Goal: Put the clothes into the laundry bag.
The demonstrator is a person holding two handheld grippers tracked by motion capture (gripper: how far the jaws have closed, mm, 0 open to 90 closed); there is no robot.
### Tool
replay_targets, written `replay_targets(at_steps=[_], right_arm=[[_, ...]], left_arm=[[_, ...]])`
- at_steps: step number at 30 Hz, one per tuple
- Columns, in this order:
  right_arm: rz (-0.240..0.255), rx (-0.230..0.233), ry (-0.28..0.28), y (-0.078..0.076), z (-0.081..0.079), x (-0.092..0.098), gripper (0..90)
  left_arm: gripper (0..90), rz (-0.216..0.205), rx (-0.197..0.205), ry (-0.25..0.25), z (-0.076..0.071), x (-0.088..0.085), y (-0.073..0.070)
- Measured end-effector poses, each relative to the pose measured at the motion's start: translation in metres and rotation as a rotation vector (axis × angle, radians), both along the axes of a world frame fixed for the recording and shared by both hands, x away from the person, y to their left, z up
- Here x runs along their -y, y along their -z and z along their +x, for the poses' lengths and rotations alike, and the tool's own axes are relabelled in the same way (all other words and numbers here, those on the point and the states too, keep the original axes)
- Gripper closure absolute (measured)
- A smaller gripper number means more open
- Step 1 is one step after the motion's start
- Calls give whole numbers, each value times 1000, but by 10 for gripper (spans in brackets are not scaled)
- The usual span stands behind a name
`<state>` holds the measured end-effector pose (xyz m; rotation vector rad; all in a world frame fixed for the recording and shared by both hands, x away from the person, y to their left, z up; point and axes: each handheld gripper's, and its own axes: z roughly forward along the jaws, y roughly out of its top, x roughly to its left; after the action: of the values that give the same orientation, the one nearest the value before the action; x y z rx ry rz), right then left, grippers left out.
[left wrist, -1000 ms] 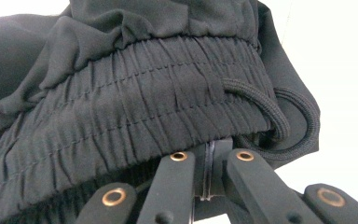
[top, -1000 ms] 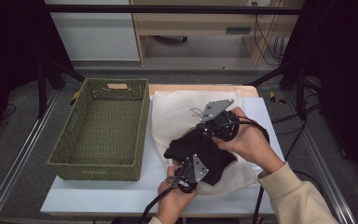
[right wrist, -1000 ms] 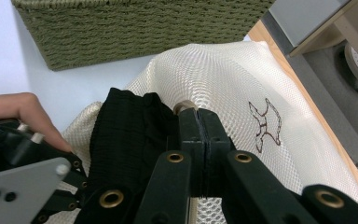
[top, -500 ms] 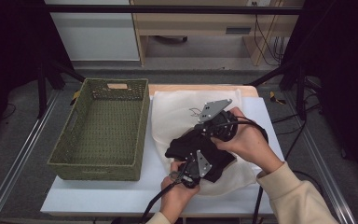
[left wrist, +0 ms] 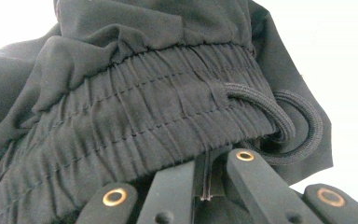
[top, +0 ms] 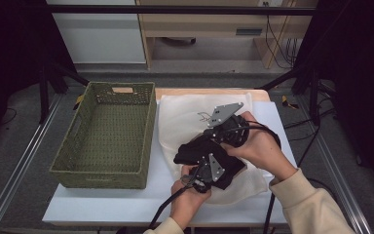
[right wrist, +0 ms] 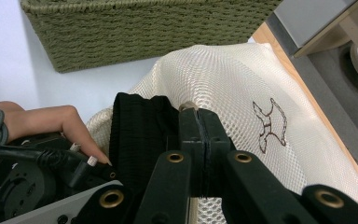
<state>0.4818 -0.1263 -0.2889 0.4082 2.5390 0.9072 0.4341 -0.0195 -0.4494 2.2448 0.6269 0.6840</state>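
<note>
Garment: black garment [top: 202, 158] with an elastic gathered waistband [left wrist: 168, 121] and a black drawcord loop [left wrist: 279, 116]; bunched on the cream mesh bag [top: 185, 117], near the front edge of the white tabletop [top: 102, 204].
Left tool: left tool [left wrist: 207, 186] has both jaws pressed together on a thin fold of the garment just below the waistband; in the high view it sits at the near side of the garment [top: 207, 170].
Left hand pose: left hand [top: 187, 197] enters from the bottom edge, forearm pointing away from the person, fingers wrapped around the tool body, tool aimed forward and slightly right.
Right tool: right tool [right wrist: 200, 140] has its jaws fully together on the black fabric at the far side of the garment; grey three-cornered plate facing up in the high view [top: 226, 129].
Right hand pose: right hand [top: 258, 146] comes from the lower right, cream sleeve [top: 307, 204] to the wrist, palm over the tool, tool aimed left toward the other hand.
Spacing: the two tools are close together, garment between them.
Mesh bag: printed with a small brown animal figure [right wrist: 270, 123].
Basket: green woven basket [top: 78, 146], left of the bag, on the tabletop.
</note>
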Motion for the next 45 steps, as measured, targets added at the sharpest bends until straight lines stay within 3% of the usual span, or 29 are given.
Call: replay_targets(at_steps=[26, 28, 29, 34, 40, 45], right_arm=[[0, 3, -3, -5, -2, 0, 900], [-1, 13, 6, -7, -1, 2, 900], [1, 15, 12, -9, -1, 3, 900], [12, 26, 26, -15, 2, 6, 900], [15, 35, 24, -21, 2, 6, 900], [14, 36, 19, -21, 1, 6, 900]], left_arm=[[900, 41, -9, -23, 17, 8, -4], [900, 25, -9, -27, 15, 8, -1], [900, 41, -8, -20, 14, 8, -2], [900, 36, -4, -25, 13, 7, 1], [900, 60, -5, -25, 15, 11, -1], [900, 52, -11, -26, 20, 14, -2]])
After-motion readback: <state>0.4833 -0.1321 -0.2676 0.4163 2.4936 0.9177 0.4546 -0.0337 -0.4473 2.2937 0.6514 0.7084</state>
